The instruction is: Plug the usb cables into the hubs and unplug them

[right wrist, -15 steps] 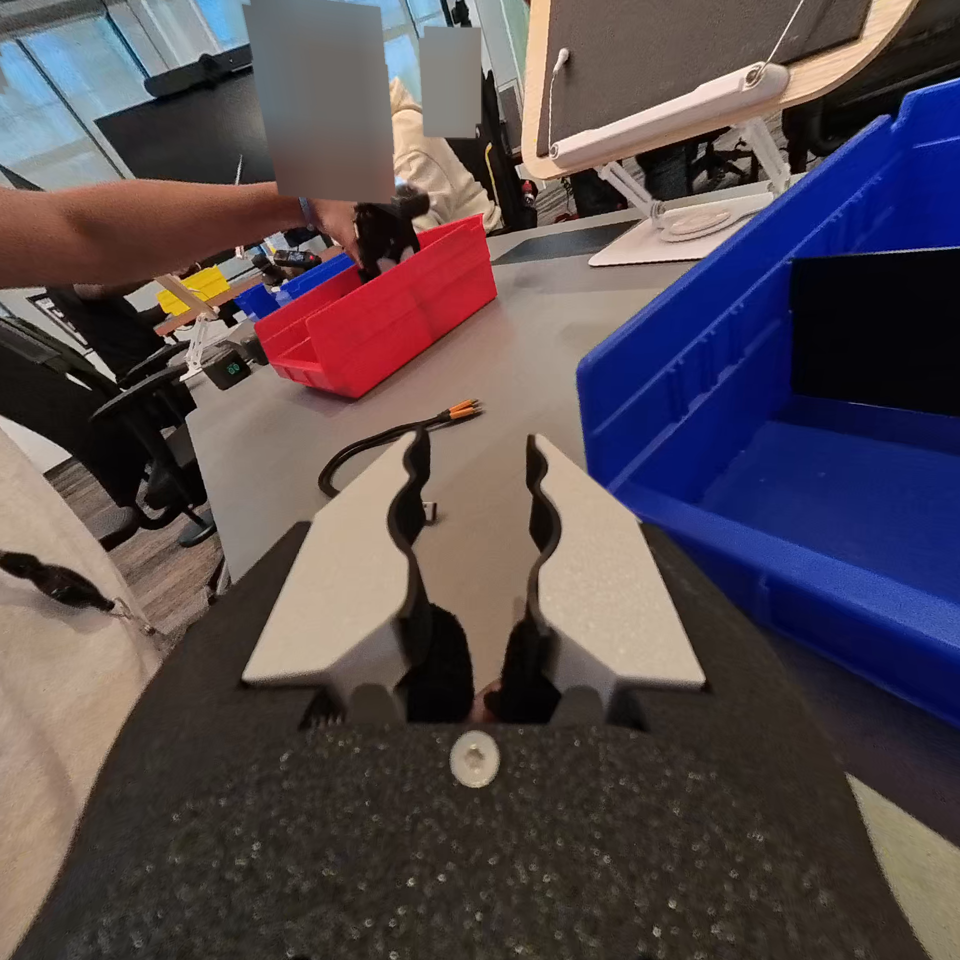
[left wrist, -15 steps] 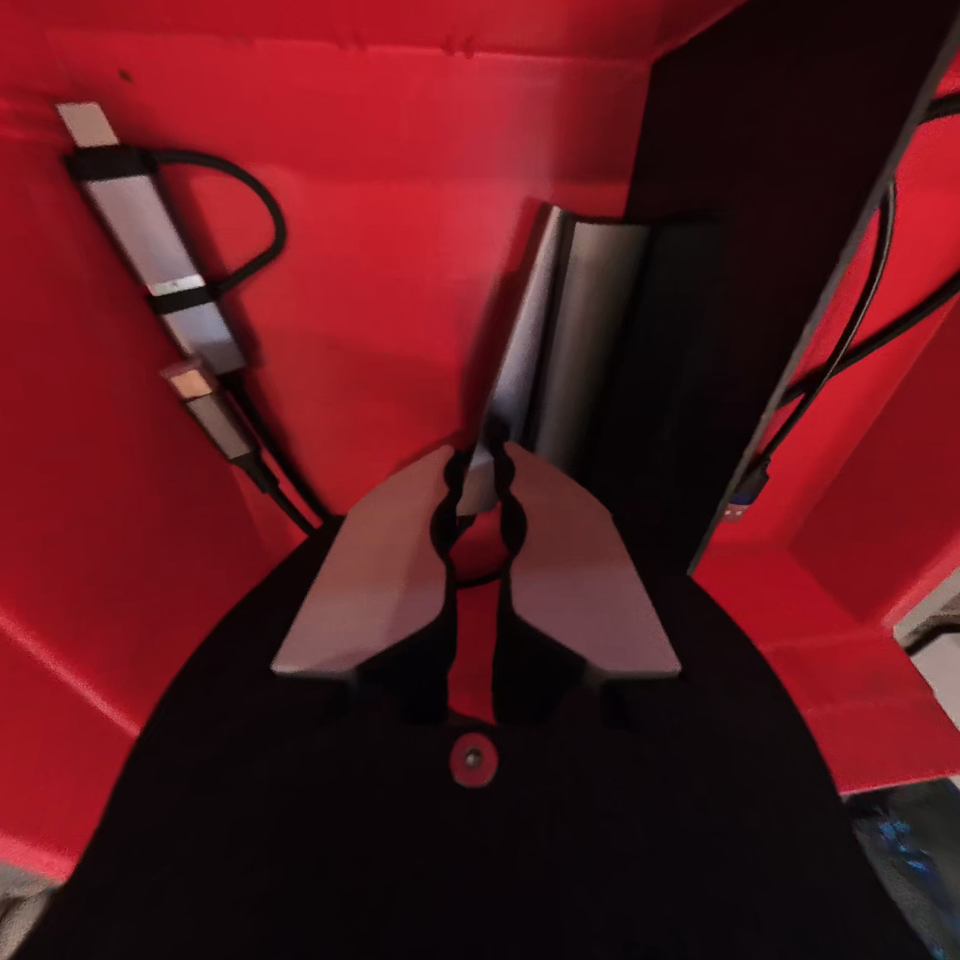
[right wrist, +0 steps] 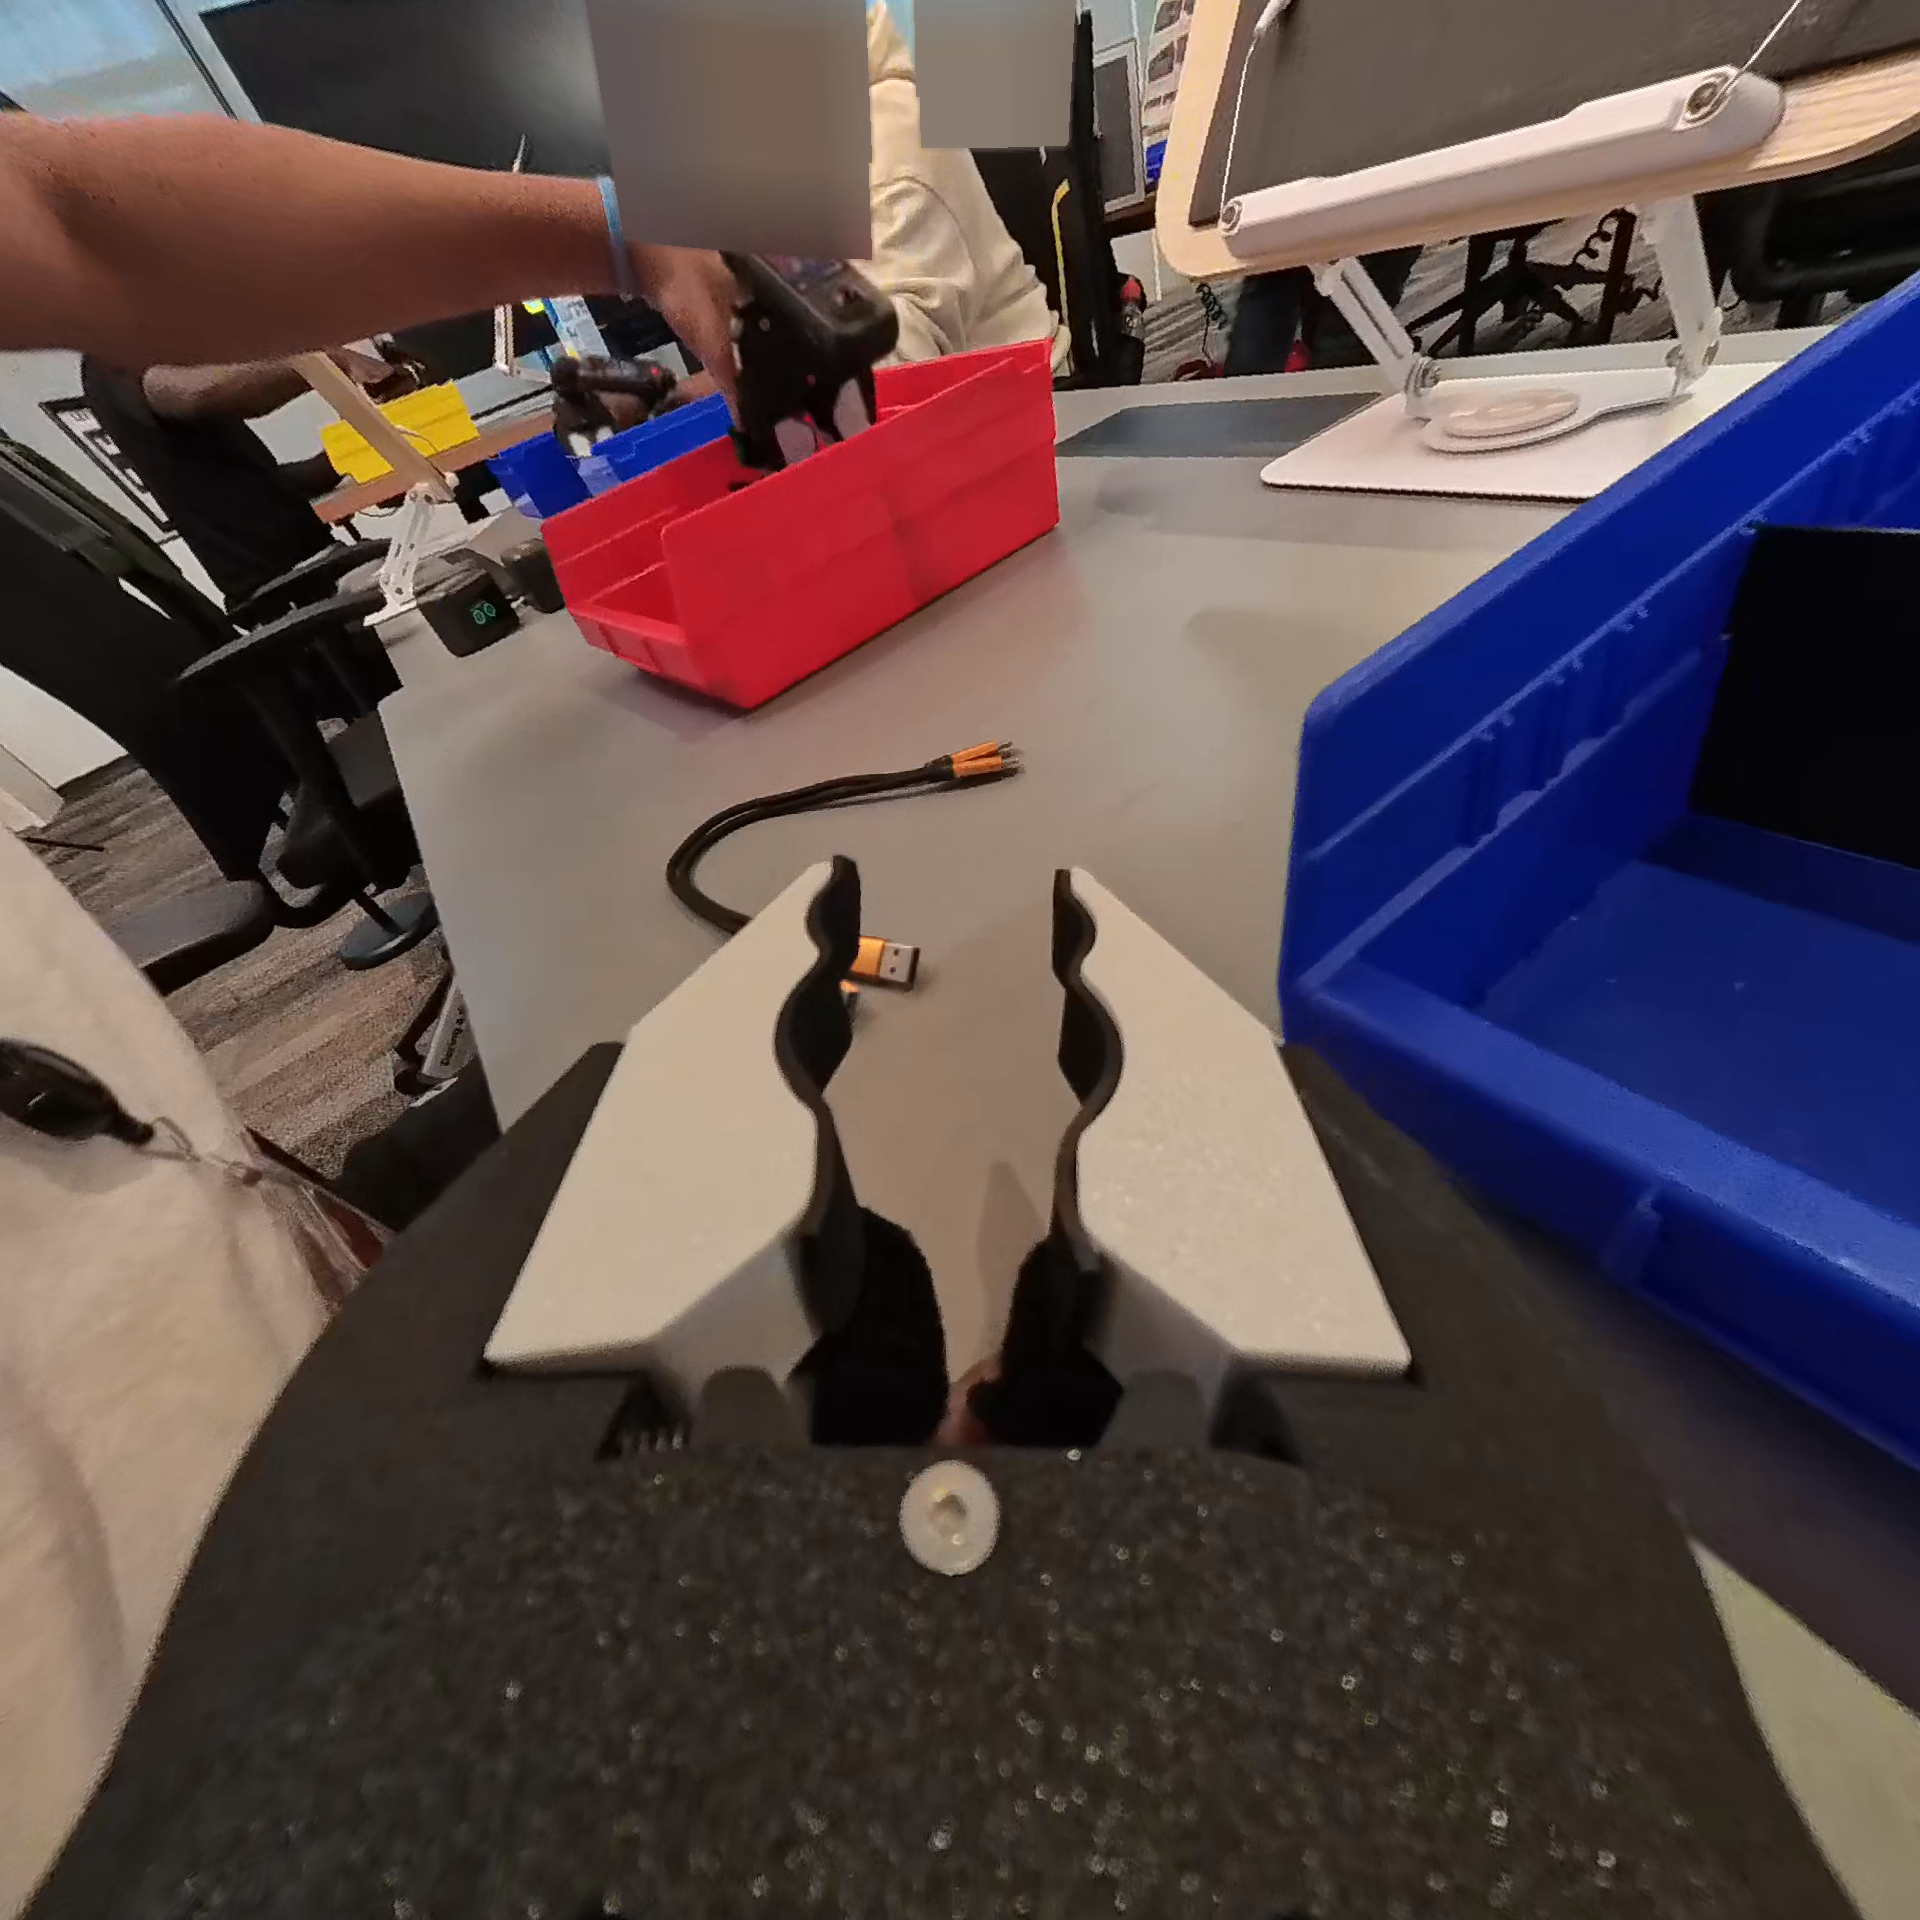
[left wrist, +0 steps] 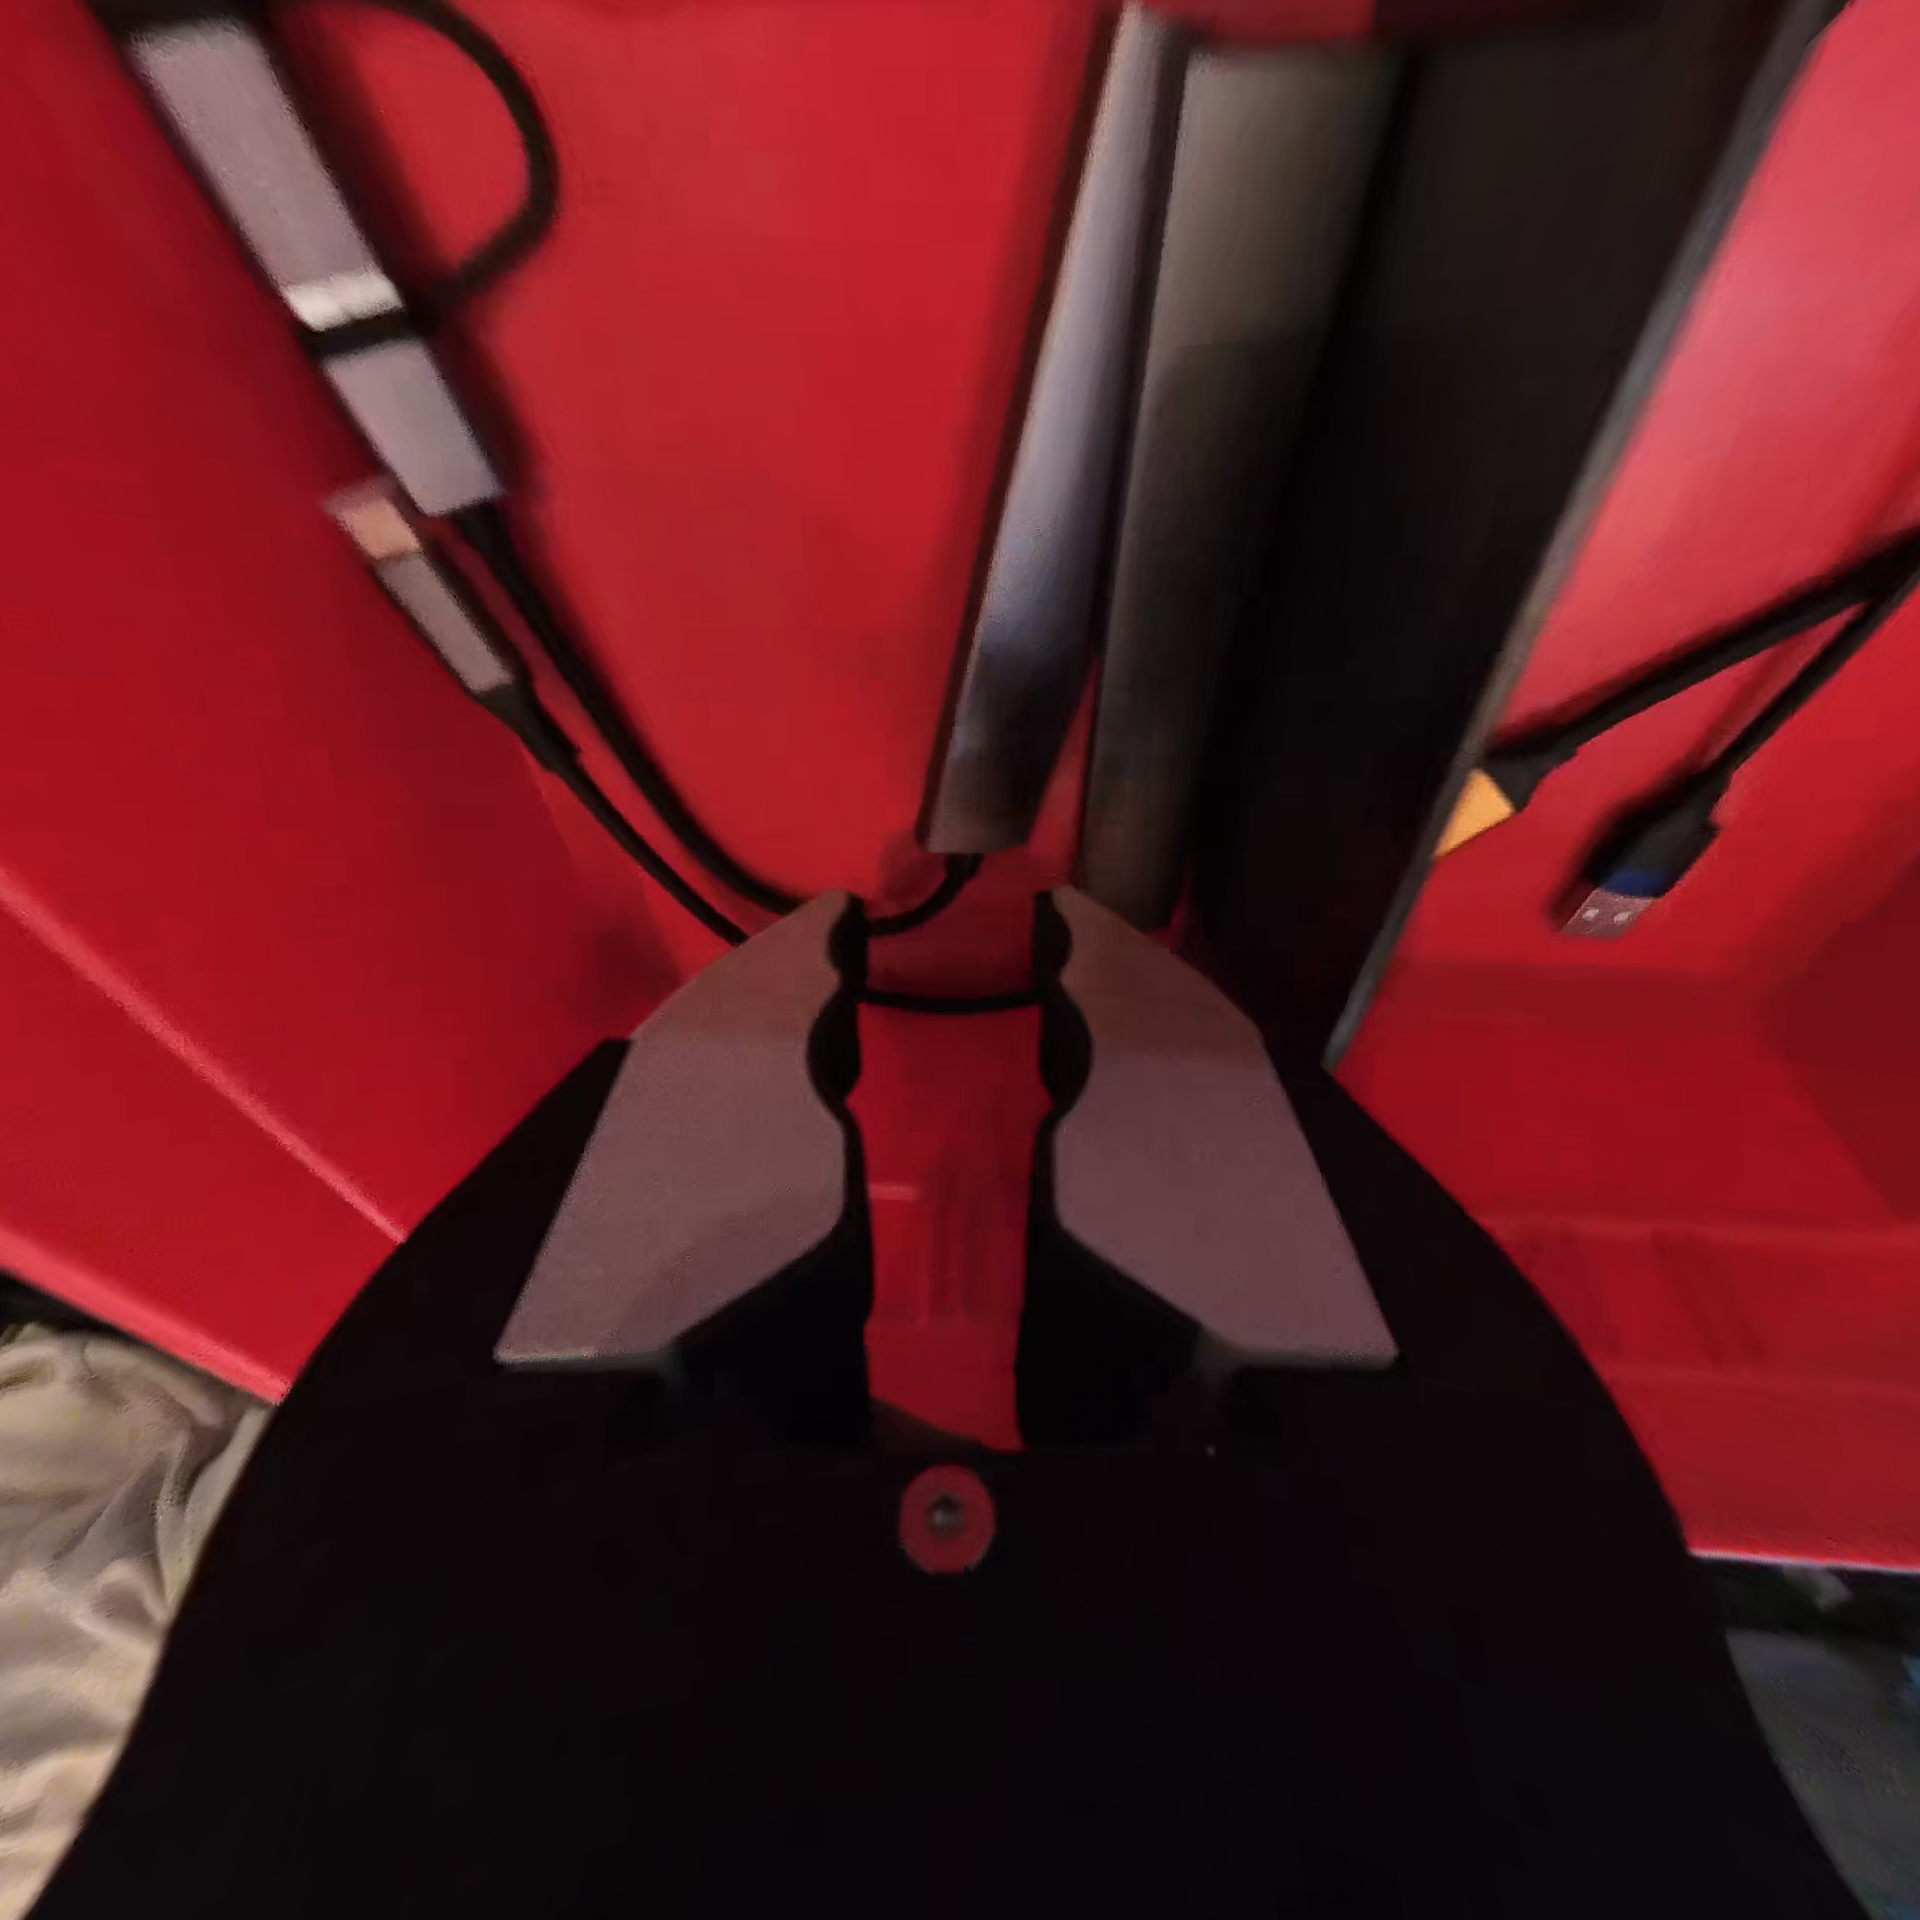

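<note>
Hub [left wrist: 1049, 499] lies just beyond the empty, parted left hand-held gripper [left wrist: 948, 914].

Left gripper [left wrist: 945, 914] hanging open inside red bin [left wrist: 727, 416], grey hub [left wrist: 1049, 468] lying just ahead, black cable [left wrist: 935, 997] crossing between fingers

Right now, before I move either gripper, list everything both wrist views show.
Red bin: one, far on table, black divider inside.
Grey hub: one, bin middle.
Silver hub: one, bin's left, black cables.
Loose USB plugs: two, beyond divider.
Blue bin: one, right.
Black cable: one, orange ends, on grey table.
Tablet stand: white, far.
Left gripper: open, in red bin.
Right gripper: open, above table.
</note>
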Action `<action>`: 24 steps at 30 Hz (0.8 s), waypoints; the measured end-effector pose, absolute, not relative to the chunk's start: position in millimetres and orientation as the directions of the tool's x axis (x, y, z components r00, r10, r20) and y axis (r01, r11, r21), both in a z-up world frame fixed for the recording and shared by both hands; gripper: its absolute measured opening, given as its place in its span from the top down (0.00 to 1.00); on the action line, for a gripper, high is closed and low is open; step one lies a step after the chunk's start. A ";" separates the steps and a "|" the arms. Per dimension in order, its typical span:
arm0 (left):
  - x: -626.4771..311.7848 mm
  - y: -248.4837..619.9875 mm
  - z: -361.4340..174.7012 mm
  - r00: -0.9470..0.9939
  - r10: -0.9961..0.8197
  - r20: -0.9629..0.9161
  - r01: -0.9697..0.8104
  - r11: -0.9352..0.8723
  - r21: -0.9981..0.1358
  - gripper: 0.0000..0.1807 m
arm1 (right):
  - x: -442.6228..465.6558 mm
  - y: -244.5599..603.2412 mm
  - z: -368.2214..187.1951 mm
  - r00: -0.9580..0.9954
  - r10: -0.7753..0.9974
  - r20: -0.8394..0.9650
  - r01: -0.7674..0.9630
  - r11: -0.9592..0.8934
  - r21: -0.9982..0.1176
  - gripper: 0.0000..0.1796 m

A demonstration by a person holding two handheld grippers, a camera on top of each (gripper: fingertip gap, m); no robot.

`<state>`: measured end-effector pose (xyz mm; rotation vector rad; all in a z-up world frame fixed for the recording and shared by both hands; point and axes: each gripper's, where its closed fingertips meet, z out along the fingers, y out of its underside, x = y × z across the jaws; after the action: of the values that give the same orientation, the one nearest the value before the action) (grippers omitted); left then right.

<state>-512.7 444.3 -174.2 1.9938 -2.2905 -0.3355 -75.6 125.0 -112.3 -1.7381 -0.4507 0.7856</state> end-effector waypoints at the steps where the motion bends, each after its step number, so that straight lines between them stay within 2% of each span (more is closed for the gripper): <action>1: -515.8 446.4 -177.0 -0.148 -0.985 -0.086 -0.964 0.124 0.234 0.84 | -75.1 123.5 -112.3 0.705 0.652 -0.279 -0.091 -0.308 -0.947 0.80; 10: -515.6 446.3 -195.8 -0.141 -0.989 0.043 -0.954 0.147 0.262 0.83 | -79.3 121.0 -114.7 0.704 0.654 -0.277 -0.076 -0.319 -0.945 0.80; 11: -515.1 445.1 -195.9 -0.153 -0.987 0.053 -0.954 0.161 0.254 0.89 | -80.8 120.9 -114.8 0.700 0.657 -0.278 -0.074 -0.320 -0.944 0.80; 13: -515.1 445.7 -194.0 -0.154 -0.987 0.053 -0.954 0.162 0.254 0.92 | -83.1 121.2 -115.3 0.695 0.662 -0.282 -0.073 -0.325 -0.943 0.80; 14: -511.9 446.1 -192.2 -0.161 -0.986 0.047 -0.959 0.167 0.230 0.96 | -84.0 121.7 -115.3 0.692 0.664 -0.285 -0.074 -0.327 -0.942 0.80; 16: -501.8 442.1 -189.4 -0.150 -0.987 0.049 -0.974 0.156 0.165 0.97 | -85.1 122.7 -115.0 0.687 0.666 -0.290 -0.078 -0.329 -0.941 0.80; 21: -499.4 446.6 -177.9 -0.170 -0.985 -0.020 -0.974 0.165 0.158 0.97 | -84.8 123.7 -114.2 0.682 0.666 -0.302 -0.092 -0.333 -0.939 0.80; 24: -495.1 451.2 -153.1 -0.138 -0.989 -0.061 -0.985 0.130 0.110 0.97 | -83.9 123.2 -113.5 0.687 0.664 -0.295 -0.089 -0.326 -0.941 0.80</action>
<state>-495.1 451.2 -153.1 2.0454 -2.3416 -0.1929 -83.9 123.2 -113.5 -1.7484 -0.4622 0.8159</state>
